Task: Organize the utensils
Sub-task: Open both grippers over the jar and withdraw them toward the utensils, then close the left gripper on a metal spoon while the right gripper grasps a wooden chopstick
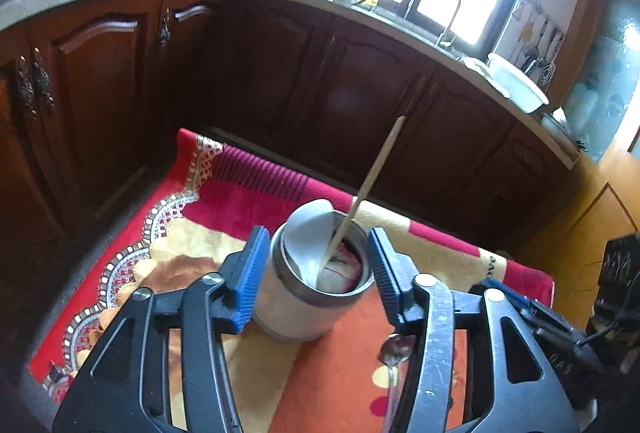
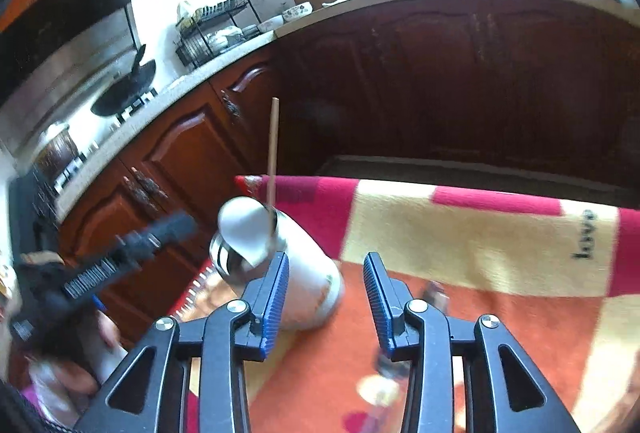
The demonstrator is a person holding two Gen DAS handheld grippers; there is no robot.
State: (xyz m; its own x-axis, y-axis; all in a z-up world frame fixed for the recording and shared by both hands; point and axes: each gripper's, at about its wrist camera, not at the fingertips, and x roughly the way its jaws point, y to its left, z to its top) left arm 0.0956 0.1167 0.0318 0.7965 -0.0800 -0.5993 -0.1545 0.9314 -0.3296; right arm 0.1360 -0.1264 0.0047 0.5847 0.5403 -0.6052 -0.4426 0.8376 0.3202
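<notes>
a steel cup (image 1: 308, 285) stood on the patterned cloth (image 1: 224, 217) between the spread fingers of the left gripper (image 1: 314, 275), a chopstick (image 1: 370, 189) and ladle-like utensil (image 1: 310, 237) inside, while the right gripper (image 2: 326, 299) gaped beside it (the smooth, rigid, probably top-heavy cup seemed best clasped mid-wall), a spoon (image 1: 396, 351) lying close by.

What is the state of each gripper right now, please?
Left gripper: open, its fingers on either side of the holder cup, not clamped.
Right gripper: open, holding nothing.
</notes>
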